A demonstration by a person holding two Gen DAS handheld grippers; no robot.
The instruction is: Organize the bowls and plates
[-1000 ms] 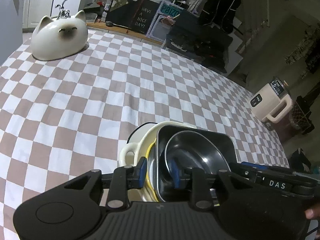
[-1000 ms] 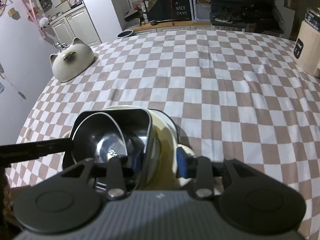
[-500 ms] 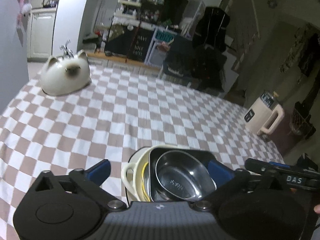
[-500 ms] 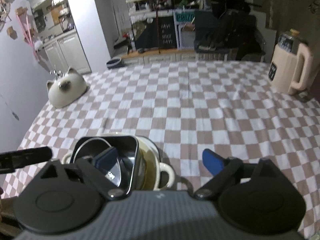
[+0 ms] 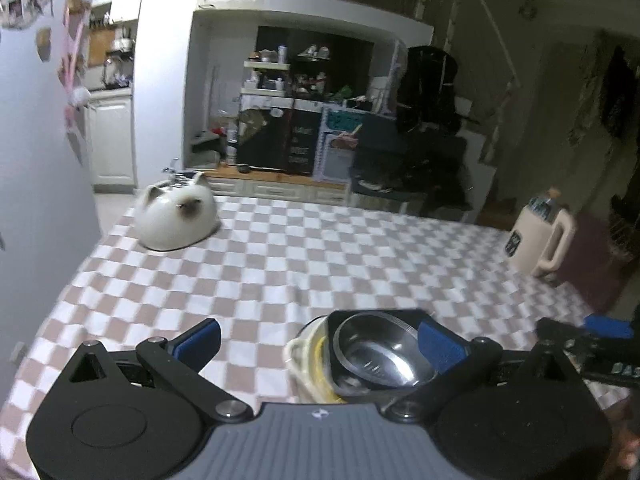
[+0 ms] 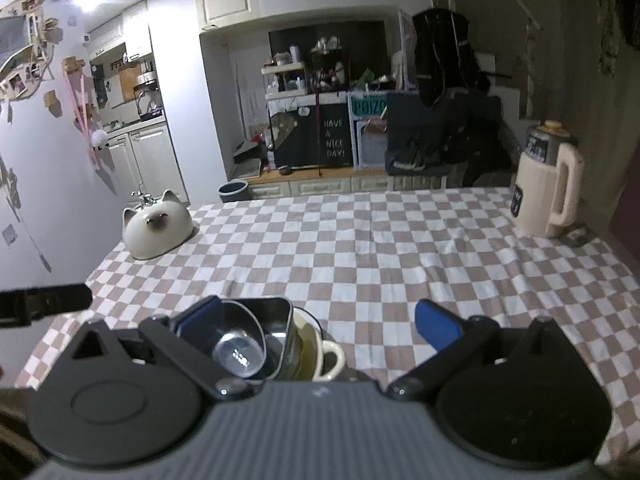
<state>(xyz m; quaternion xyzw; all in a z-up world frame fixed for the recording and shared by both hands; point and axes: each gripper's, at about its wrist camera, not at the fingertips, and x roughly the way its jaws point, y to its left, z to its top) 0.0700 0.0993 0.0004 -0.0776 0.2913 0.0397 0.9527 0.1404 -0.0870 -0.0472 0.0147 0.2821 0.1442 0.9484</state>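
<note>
On the checked cloth (image 6: 360,248), at about six o'clock in both wrist views, sits a nested stack: a steel bowl (image 5: 380,356) inside a dark square dish (image 6: 276,320), inside a cream handled pot (image 6: 324,356) with a yellow rim showing between. The left gripper (image 5: 320,340) has just been opening and stands fully spread, its blue pads either side of the stack but clear of it, holding nothing. The right gripper (image 6: 320,324) has likewise just been opening; it is wide apart and empty, with the stack behind its left pad. Stacking these pieces looks done. At ten o'clock, well apart, a cat bowl (image 6: 158,230) lies upside down and alone, seemingly the one piece left to gather. A jug (image 6: 546,188) stands at two o'clock, probably no part of the job.
</note>
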